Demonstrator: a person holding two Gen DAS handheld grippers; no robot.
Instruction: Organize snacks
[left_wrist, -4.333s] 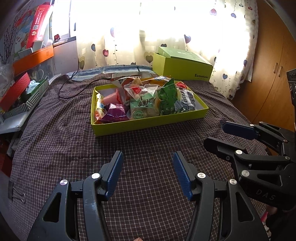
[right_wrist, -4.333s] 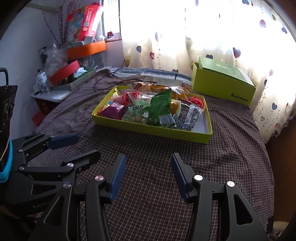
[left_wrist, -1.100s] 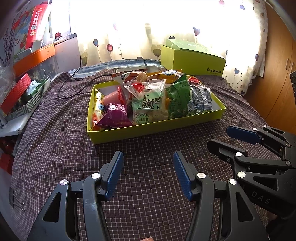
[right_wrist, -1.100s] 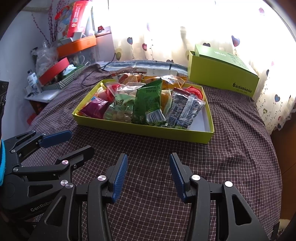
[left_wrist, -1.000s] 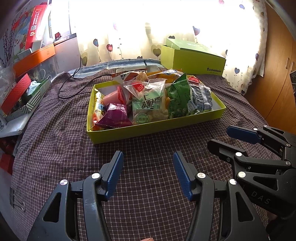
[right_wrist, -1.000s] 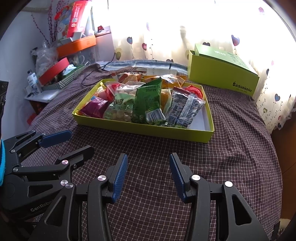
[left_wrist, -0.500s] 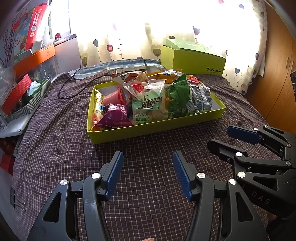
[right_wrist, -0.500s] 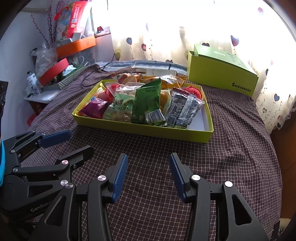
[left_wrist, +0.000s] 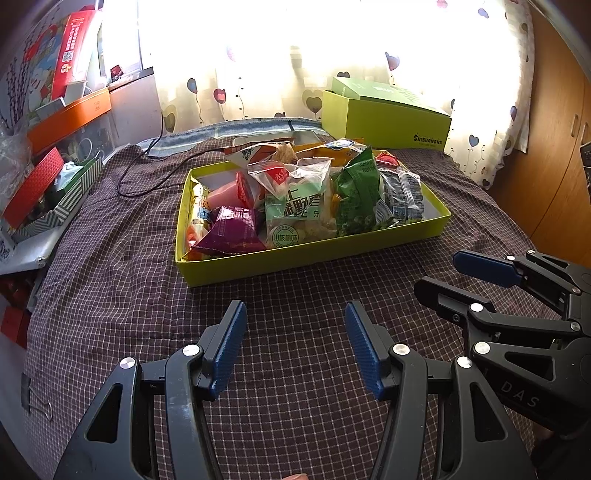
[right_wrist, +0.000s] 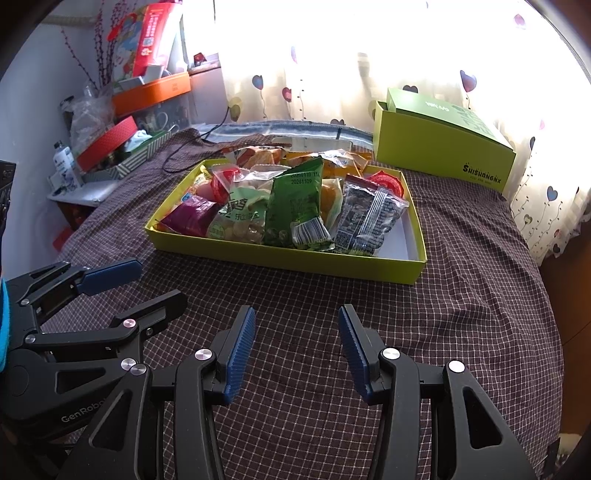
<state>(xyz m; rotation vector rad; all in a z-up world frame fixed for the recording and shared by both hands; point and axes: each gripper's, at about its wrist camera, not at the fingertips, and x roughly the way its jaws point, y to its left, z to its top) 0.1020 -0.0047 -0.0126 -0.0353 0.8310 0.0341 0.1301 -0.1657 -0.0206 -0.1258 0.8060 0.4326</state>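
Note:
A shallow yellow-green tray (left_wrist: 317, 254) (right_wrist: 384, 266) sits on the checked bedspread, full of snack packets: a purple bag (left_wrist: 231, 230) (right_wrist: 190, 219), a pale green bag (left_wrist: 295, 214) (right_wrist: 240, 218), a dark green bag (left_wrist: 360, 199) (right_wrist: 295, 206), a black seed bag (left_wrist: 402, 192) (right_wrist: 369, 218). My left gripper (left_wrist: 295, 332) (right_wrist: 122, 284) is open and empty, hovering short of the tray's near edge. My right gripper (right_wrist: 297, 332) (left_wrist: 454, 273) is open and empty beside it, also short of the tray.
A closed green gift box (left_wrist: 384, 118) (right_wrist: 443, 144) stands behind the tray by the curtain. Cluttered shelves with red and orange boxes (left_wrist: 55, 122) (right_wrist: 122, 122) line the left side. A black cable (left_wrist: 155, 173) lies on the bed. A wooden wardrobe (left_wrist: 554, 147) is on the right.
Over the last second almost nothing moved. Since four seconds ago both grippers have come closer to the tray, still open.

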